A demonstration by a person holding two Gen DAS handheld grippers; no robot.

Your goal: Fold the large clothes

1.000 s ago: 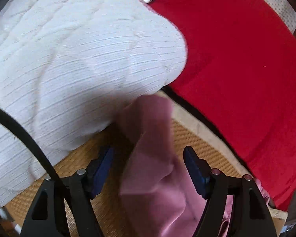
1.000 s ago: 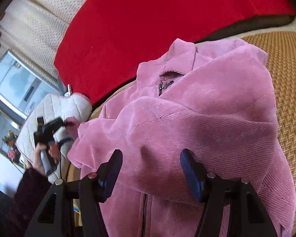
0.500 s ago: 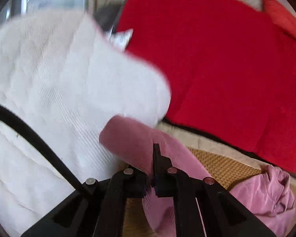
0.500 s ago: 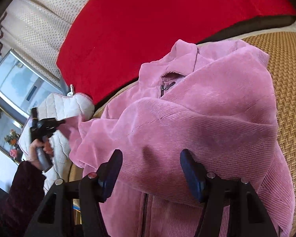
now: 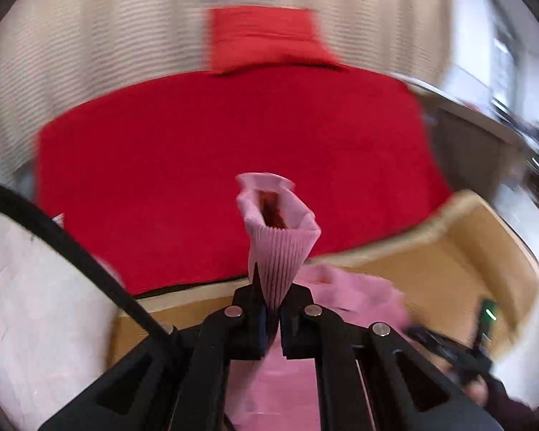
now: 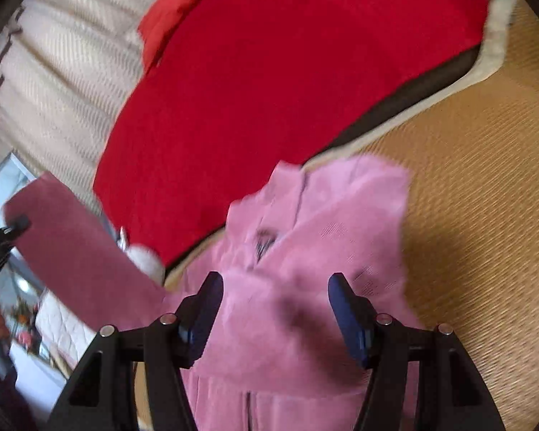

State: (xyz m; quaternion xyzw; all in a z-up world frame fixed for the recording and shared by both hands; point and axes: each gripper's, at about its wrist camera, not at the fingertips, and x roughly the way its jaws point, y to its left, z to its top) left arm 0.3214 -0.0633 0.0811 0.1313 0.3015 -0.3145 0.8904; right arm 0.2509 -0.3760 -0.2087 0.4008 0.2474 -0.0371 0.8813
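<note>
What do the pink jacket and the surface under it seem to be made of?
Pink jacket: probably corduroy, matt and soft; fine parallel ribs show on the cuff clamped in the left gripper. Surface: seemingly a woven mat of straw or rattan, tan, with a fine herringbone weave, though blurred.

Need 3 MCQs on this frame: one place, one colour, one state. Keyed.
1. Where does the pink corduroy jacket lie?
A. on the woven tan mat
B. on a chair
C. on a hanger

2. What colour is the big blanket behind it?
A. blue
B. red
C. green

3. How is the left gripper?
A. wide open, empty
B. shut on the jacket's ribbed cuff
C. out of view

Key: 1 A, mat shows around the jacket; 2 B, red in both views; 3 B, the cuff stands up pinched between nearly closed jaws.
</note>
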